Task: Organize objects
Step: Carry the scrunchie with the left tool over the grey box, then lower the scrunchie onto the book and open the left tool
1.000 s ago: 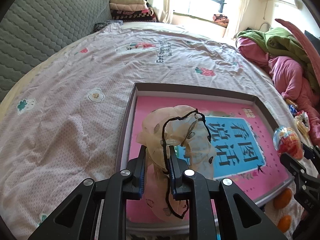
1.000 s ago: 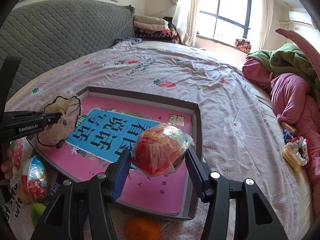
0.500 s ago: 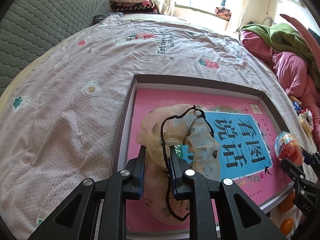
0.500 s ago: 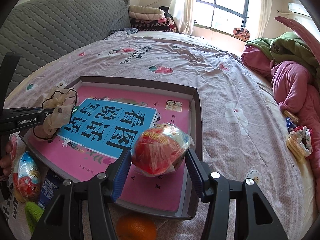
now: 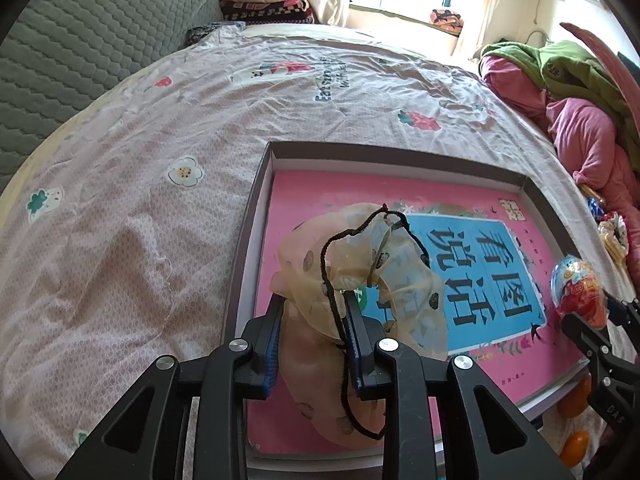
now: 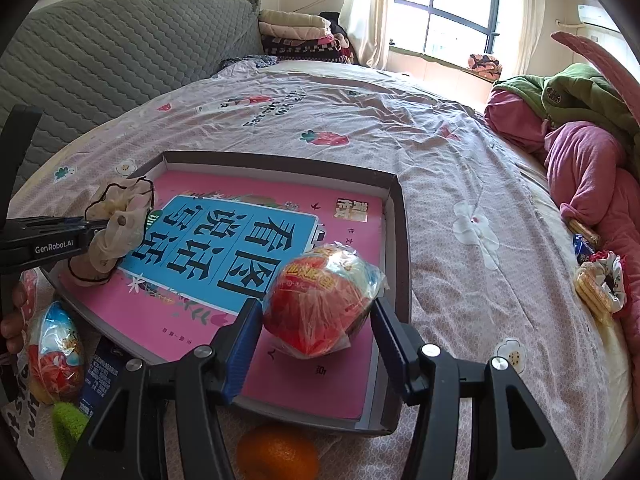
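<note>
A shallow grey tray [image 5: 244, 264] lies on the bed with a pink and blue book [image 5: 480, 280] inside it. My left gripper [image 5: 312, 304] is over the tray's left part. Its jaws are opening, and a beige spotted fabric piece with a black cord [image 5: 360, 256] still fills the gap and touches both pads. In the right wrist view that fabric piece [image 6: 120, 220] droops onto the book [image 6: 224, 248]. My right gripper [image 6: 316, 316] is shut on a red plastic-wrapped toy egg [image 6: 320, 300], held just above the tray's near right corner [image 6: 400, 240].
An orange [image 6: 276, 456] lies in front of the tray. A second wrapped egg [image 6: 52, 352] and a green item [image 6: 68, 420] sit at the near left. Snacks and a scrunchie [image 6: 600, 284] lie to the right, below a clothes pile [image 6: 580, 140]. A grey headboard [image 6: 100, 60] stands on the left.
The left jaws have parted a little around the fabric piece, which has sagged onto the book. The right gripper keeps the same hold on the egg.
</note>
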{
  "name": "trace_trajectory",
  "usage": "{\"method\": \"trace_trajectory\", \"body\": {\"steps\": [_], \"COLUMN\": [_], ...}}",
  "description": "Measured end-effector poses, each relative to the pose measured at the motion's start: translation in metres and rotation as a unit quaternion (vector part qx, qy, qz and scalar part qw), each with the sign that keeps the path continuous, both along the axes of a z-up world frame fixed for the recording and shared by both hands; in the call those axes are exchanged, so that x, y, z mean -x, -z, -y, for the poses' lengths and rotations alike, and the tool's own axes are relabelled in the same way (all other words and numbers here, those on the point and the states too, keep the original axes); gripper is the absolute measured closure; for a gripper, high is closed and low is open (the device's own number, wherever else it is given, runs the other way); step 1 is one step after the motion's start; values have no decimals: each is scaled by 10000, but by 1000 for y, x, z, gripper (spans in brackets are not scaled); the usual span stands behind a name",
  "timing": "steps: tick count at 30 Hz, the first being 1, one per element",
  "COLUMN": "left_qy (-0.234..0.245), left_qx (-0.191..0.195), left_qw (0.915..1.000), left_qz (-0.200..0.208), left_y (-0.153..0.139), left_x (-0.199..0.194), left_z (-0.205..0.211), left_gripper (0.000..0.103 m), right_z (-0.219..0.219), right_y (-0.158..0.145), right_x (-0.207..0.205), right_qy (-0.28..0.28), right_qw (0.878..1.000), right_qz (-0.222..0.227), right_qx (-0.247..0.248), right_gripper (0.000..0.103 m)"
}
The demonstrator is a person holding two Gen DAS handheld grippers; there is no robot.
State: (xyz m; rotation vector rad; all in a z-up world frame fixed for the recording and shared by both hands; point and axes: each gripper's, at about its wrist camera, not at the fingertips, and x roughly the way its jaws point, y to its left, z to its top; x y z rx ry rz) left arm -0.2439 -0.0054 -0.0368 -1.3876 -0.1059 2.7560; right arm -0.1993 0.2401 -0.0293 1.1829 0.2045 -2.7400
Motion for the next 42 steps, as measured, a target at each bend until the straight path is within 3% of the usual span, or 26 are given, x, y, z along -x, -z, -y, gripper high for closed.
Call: {"method": "trace_trajectory", "body": {"steps": [5,11,14,42], "left_qy": [6,-28,-13,-55], "left_qx": [7,22,-29,-48], "left_qw": [10000,9999,9999,9999], "left_qz": [59,100,111,-91], "left_y": [0,-2,-5,-39], "left_x": [-1,-3,-4,-29], "left_z": [0,0,-1,0], "left_gripper": [62,61,50,48], "right_z": [-1,-2,-2,-7], "right_y": [0,-2,-4,-26], "right_x": [-1,-3,-4,-17], "right_qy": [13,37,48,61], "right_qw": [10000,9999,10000,9993], "right_qz": [56,79,9,-236], "right_qx": [30,69,1,279], "right_gripper": [46,46,46,42]}}
